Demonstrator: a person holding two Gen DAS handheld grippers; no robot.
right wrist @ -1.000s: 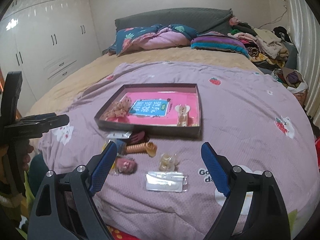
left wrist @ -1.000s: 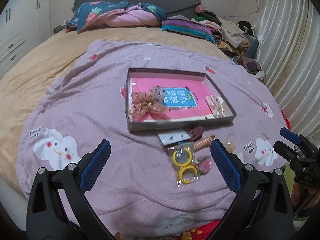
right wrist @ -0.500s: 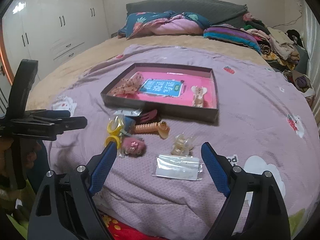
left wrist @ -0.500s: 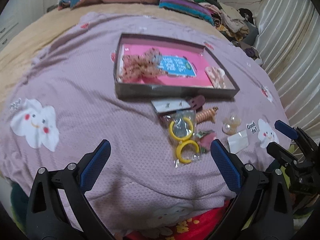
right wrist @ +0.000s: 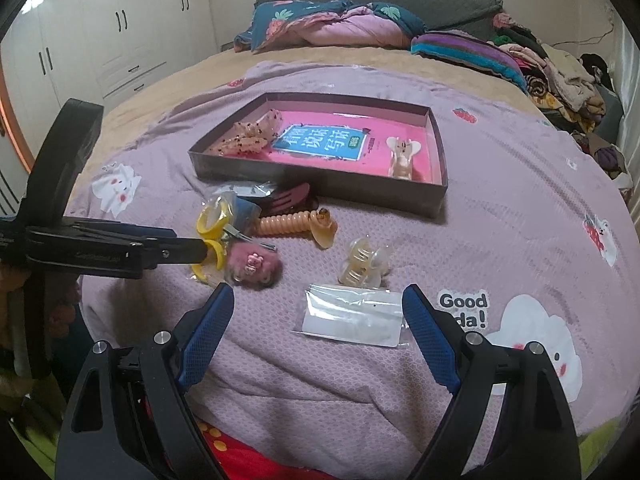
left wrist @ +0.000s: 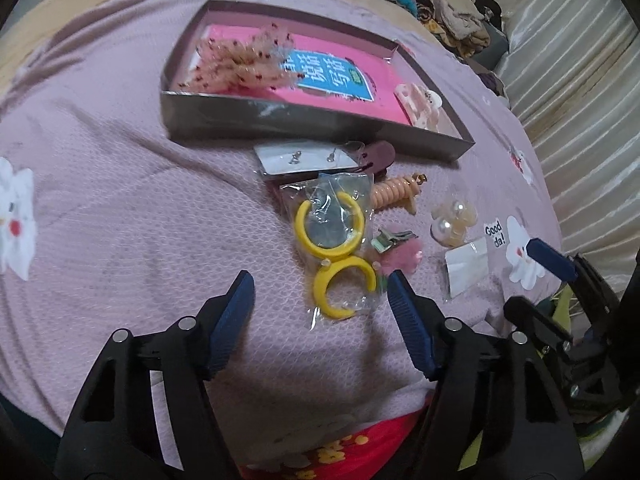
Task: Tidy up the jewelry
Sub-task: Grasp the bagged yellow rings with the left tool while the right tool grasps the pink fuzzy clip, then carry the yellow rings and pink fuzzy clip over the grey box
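A clear bag with two yellow hoop earrings (left wrist: pixel 334 248) lies on the purple blanket, just ahead of my open left gripper (left wrist: pixel 320 284), whose tips straddle its near end. The bag also shows in the right wrist view (right wrist: pixel 214 224). Around it lie a pink fluffy clip (left wrist: pixel 400 254), an orange spiral hair tie (left wrist: pixel 394 192), a pearl claw clip (left wrist: pixel 454 220) and an earring card (left wrist: pixel 308 158). My right gripper (right wrist: pixel 318 300) is open, just short of a clear flat packet (right wrist: pixel 352 314). The dark tray (left wrist: pixel 312 120) holds a dotted bow (left wrist: pixel 236 62) and a beige clip (left wrist: pixel 418 102).
The tray has a pink book cover inside and stands beyond the loose items. Pillows and piled clothes (right wrist: pixel 560 76) lie at the bed's far end. White wardrobes (right wrist: pixel 100 40) stand on the left. A curtain (left wrist: pixel 580 80) hangs on the right of the bed.
My left gripper has moved forward and down toward the yellow earring bag and narrowed a little. My right gripper has come closer to the clear packet. Nothing was taken hold of.
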